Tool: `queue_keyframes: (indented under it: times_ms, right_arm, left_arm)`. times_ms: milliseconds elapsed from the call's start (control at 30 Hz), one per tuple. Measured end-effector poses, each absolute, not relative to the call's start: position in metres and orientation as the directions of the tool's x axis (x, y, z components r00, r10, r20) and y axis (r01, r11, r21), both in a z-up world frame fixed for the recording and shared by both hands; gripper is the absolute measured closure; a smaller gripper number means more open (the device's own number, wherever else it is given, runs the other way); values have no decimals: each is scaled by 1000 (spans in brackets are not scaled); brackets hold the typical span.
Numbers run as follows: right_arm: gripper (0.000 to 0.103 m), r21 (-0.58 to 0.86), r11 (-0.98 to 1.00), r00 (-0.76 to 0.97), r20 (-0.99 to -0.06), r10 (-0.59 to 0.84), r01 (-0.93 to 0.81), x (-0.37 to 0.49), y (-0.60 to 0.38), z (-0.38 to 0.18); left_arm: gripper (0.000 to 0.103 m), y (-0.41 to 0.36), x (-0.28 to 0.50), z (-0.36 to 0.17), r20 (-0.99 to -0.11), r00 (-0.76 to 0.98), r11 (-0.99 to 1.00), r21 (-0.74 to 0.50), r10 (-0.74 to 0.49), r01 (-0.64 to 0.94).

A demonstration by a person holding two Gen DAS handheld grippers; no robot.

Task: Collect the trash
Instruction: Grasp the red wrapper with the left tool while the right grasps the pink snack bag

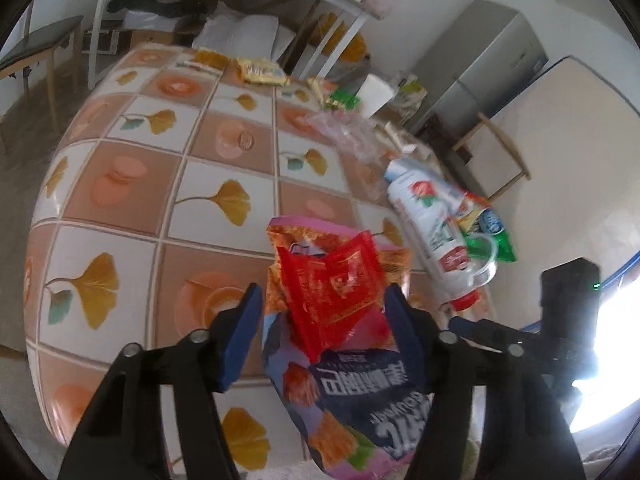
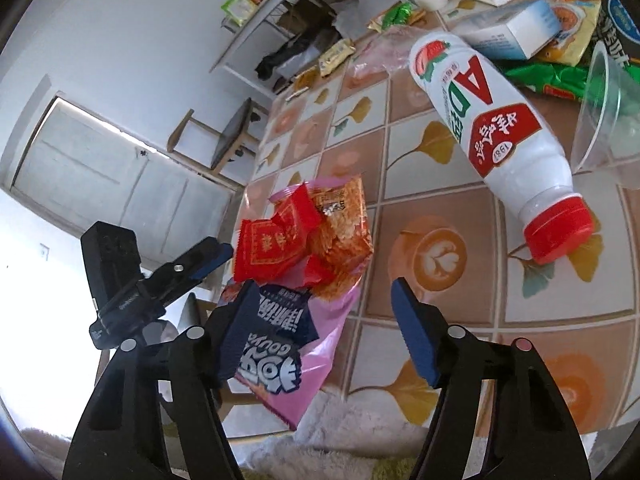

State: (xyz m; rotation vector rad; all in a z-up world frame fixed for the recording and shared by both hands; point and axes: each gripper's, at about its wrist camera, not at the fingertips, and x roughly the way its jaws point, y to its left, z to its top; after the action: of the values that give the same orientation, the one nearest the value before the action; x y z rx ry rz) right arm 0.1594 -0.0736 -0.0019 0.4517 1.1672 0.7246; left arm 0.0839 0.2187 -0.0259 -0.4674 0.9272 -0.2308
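My left gripper (image 1: 324,336) is clamped on the pink snack bag (image 1: 360,404), red wrapper (image 1: 336,288) poking out; right gripper (image 2: 320,332) spread apart, white bottle (image 2: 492,136) lying far right.

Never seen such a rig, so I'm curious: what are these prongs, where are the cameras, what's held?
A person holds two grippers, each with a camera looking along its blue fingers. One picture is from the left gripper, the other from the right gripper, which is open. On the tiled table lie a bottle, a clear cup and a green wrapper. A pink bag of red wrappers sits between the left fingers; whether they pinch it, I cannot tell.
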Motion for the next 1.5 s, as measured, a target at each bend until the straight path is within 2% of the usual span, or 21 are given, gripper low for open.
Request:
queue_keyframes:
  times_ms: [100, 267, 300, 567, 733, 833, 1133, 1500]
  right_arm:
    - [41, 657, 705, 204, -676, 708, -267, 160, -67, -6]
    - [43, 657, 710, 194, -684, 703, -255, 160, -66, -9]
    - [43, 658, 710, 190, -686, 703, -252, 161, -64, -11]
    - [44, 660, 714, 166, -697, 698, -233, 160, -59, -21]
    - [44, 681, 701, 143, -688, 711, -212, 159, -58, -28]
    - [44, 697, 688, 120, -679, 724, -204, 158, -56, -33]
    - [44, 753, 631, 75, -629, 774, -188, 159, -45, -39]
    - [81, 784, 609, 51, -607, 793, -123, 165, -43, -52]
  left_arm:
    - [58, 217, 92, -36, -727, 563, 873, -487, -393, -19]
    - [86, 217, 95, -49, -721, 549, 852, -522, -423, -30]
    - [87, 218, 95, -50, -718, 551, 849, -528, -426, -31]
    - [91, 222, 87, -51, -659, 593, 805, -592, -464, -28]
    - [91, 241, 76, -52, -537, 657, 703, -711, -530, -14]
    - [91, 250, 71, -53, -503, 685, 670, -742, -527, -30]
    - [91, 251, 68, -73, -567, 663, 691, -716, -489, -102]
    - [91, 242, 68, -82, -575, 640, 685, -721, -510, -102]
